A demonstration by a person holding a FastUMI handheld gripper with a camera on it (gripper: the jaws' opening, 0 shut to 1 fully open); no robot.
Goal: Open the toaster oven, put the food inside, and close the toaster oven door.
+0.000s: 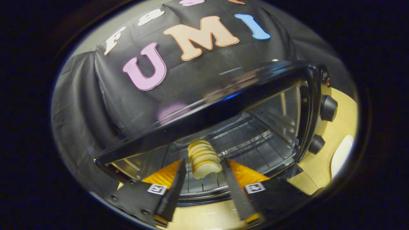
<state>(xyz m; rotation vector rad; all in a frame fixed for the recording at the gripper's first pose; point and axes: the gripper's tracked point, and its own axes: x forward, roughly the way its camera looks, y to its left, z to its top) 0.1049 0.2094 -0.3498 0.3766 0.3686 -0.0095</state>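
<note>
While the claw hangs released, fingers apart and clear of the ridged pastry lying on the rack inside the open toaster oven at lower centre, looks light and crumbly (best pinched gently across its sides).

Dim, warm light falls from above, leaving the toaster oven top glossy with pale streaks of glare and a blue glint along its front edge, while its chamber is brighter, its metal walls reflecting softly. The fisheye bends straight lines strongly and smears detail toward the rim, where the table looks washed out. The gripper fingers, spread apart, look soft and slightly motion-blurred
</note>
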